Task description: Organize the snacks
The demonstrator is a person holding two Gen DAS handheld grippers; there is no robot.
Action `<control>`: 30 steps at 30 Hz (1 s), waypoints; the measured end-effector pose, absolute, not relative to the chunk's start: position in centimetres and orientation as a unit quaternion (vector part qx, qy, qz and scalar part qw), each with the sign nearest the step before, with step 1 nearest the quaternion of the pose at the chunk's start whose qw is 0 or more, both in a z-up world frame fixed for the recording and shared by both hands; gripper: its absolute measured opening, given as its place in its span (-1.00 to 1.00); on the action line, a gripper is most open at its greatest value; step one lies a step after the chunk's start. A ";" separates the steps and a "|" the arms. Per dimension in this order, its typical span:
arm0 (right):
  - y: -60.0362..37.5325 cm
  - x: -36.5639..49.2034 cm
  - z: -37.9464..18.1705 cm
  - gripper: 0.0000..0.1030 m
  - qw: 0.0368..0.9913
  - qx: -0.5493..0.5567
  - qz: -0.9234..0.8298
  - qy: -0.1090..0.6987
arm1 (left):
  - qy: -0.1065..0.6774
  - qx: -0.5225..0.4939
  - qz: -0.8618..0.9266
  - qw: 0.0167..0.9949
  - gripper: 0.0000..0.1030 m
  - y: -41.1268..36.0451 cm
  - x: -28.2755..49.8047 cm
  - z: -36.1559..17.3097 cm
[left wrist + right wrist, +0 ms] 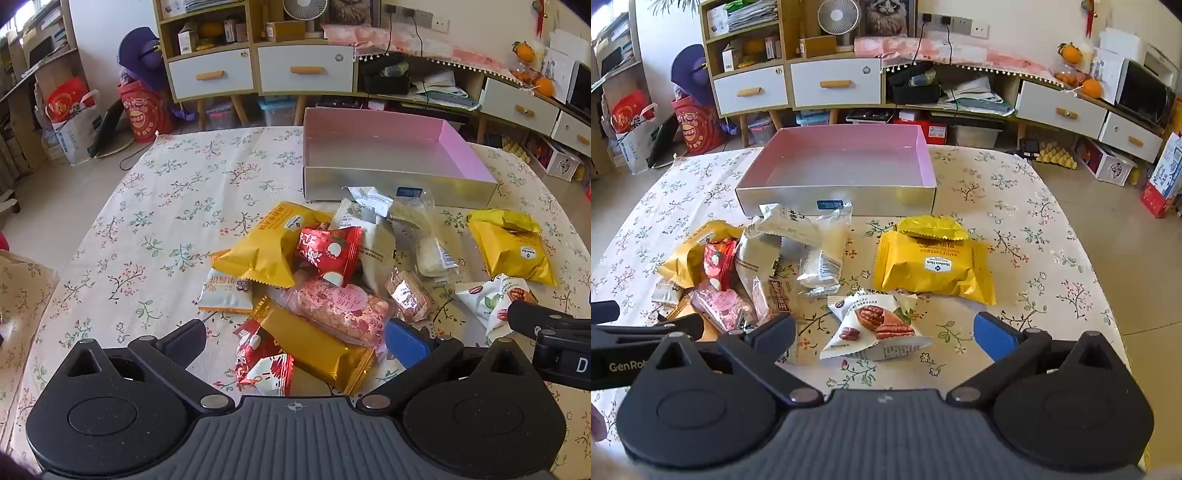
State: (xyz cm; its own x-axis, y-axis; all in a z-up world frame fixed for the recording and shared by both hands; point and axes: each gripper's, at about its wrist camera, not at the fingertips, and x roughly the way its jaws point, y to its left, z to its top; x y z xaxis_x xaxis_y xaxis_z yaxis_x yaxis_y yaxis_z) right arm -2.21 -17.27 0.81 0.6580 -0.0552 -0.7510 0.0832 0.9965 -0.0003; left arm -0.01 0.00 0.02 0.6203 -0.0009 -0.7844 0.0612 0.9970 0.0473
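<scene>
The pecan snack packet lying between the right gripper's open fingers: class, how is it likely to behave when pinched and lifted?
The pecan snack packet looks puffed and crinkled, so it will probably give under the right gripper rather than stay stiff. Its glossy film may slip. It seems small and light, so it should lift easily, though a nudge could slide it across the tablecloth.

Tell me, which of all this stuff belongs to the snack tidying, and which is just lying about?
Part of the job:
- loose wrapped snacks heaped on the table
- white pecan-picture packet
- big yellow foil packet
- open pink-lined cardboard box, empty
- left gripper and right gripper, both open

Just lying about:
- white desk fan
- oranges
- red gift bag
</scene>
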 end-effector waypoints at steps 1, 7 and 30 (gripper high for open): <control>-17.2 -2.3 0.8 1.00 0.910 0.017 -0.037 0.412 | 0.434 0.035 -0.017 0.900 1.00 0.0 0.0 0.0; -17.2 -2.5 0.6 1.00 0.908 0.016 -0.037 0.417 | 0.432 0.036 -0.017 0.901 1.00 -0.1 0.2 -0.1; -16.9 -2.1 0.4 1.00 0.906 0.011 -0.034 0.422 | 0.431 0.034 -0.018 0.901 1.00 0.0 -0.2 -0.2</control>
